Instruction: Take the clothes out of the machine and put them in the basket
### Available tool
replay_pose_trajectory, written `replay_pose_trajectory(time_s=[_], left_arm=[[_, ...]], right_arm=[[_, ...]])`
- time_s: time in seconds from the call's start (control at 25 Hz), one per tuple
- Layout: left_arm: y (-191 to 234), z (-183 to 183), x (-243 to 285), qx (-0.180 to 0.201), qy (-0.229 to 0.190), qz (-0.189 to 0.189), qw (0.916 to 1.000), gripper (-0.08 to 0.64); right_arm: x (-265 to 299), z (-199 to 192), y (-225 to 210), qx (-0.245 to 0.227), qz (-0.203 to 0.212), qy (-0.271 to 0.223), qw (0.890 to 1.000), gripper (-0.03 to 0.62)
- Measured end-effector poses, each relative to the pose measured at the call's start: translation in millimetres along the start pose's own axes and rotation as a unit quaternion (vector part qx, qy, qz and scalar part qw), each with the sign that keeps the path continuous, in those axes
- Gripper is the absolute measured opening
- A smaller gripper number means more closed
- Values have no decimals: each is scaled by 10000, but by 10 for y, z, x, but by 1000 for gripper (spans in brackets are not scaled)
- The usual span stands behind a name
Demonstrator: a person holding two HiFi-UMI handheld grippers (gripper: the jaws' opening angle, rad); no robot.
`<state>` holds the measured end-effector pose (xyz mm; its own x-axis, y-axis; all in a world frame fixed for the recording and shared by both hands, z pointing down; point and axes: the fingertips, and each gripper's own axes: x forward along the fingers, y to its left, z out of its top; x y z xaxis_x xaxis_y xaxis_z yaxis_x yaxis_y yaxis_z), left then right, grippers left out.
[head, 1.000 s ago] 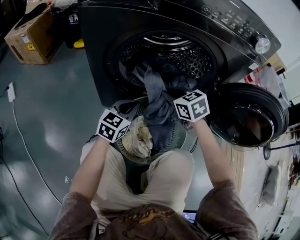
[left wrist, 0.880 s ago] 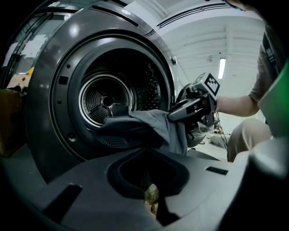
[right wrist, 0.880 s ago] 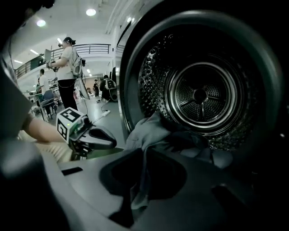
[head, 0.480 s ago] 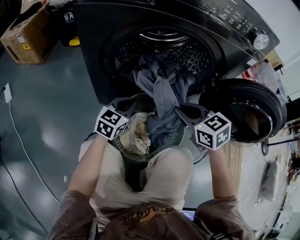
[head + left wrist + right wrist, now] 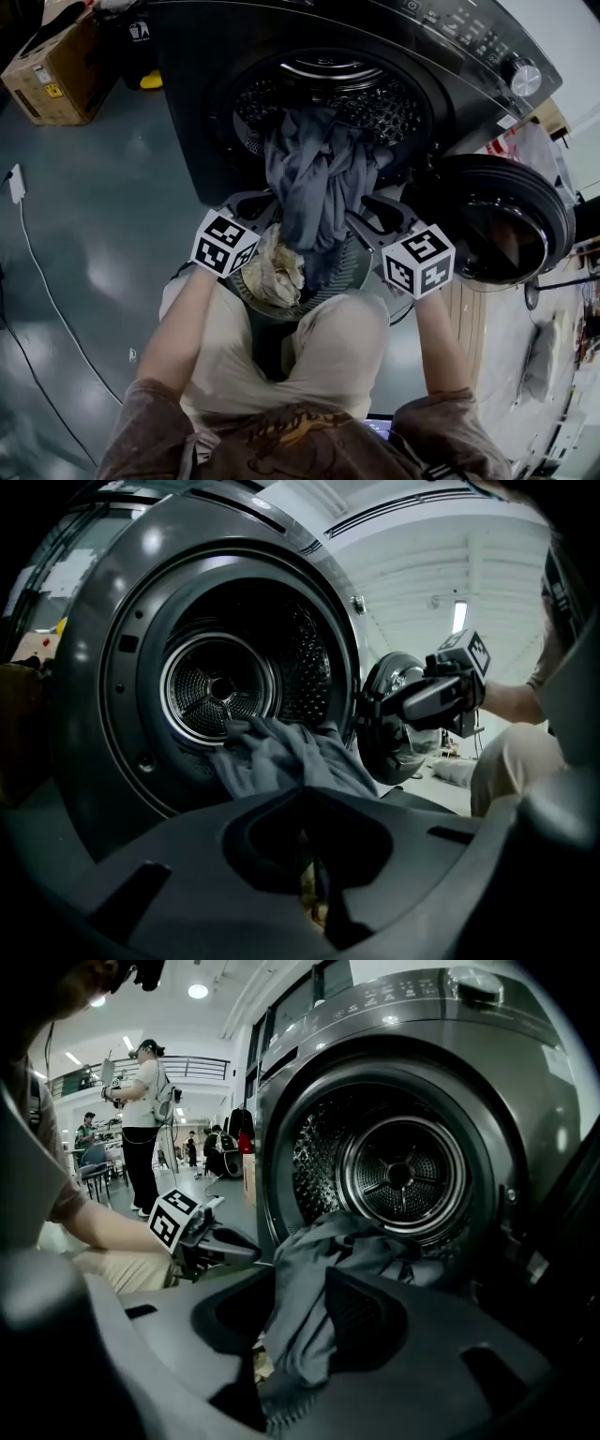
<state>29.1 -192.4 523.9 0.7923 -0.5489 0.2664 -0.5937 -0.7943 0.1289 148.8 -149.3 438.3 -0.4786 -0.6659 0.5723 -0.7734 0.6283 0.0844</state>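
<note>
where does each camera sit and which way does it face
Head view: on the person's head, looking steeply down at the machine's drum, grey cloth and basket; shows both forearms, lap, left gripper, right gripper.
Left gripper view: on the left gripper, looking along its shut jaws into the drum; right gripper at right.
Right gripper view: on the right gripper, facing the drum; its jaws are opening, grey cloth between them; left gripper at left.
Shared: all three see drum and grey cloth.
</note>
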Motion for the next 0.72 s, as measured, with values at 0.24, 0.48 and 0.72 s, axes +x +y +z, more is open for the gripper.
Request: replay_pose_trajectory(time_s=[0.24,0.48,0.72], left_arm=[[-16,21,-21,12,-32,-8,10000,5],[-14,45,-52,20,-55,20,10000,5],[13,47,-98,34,-38,77,10000,5]], right_arm=[[474,-39,-322,18,-284,105,9995,281],[1058,162,-976,376,-770,138,9962,316],[1489,105,-1364,924,-984,591,9891,327]])
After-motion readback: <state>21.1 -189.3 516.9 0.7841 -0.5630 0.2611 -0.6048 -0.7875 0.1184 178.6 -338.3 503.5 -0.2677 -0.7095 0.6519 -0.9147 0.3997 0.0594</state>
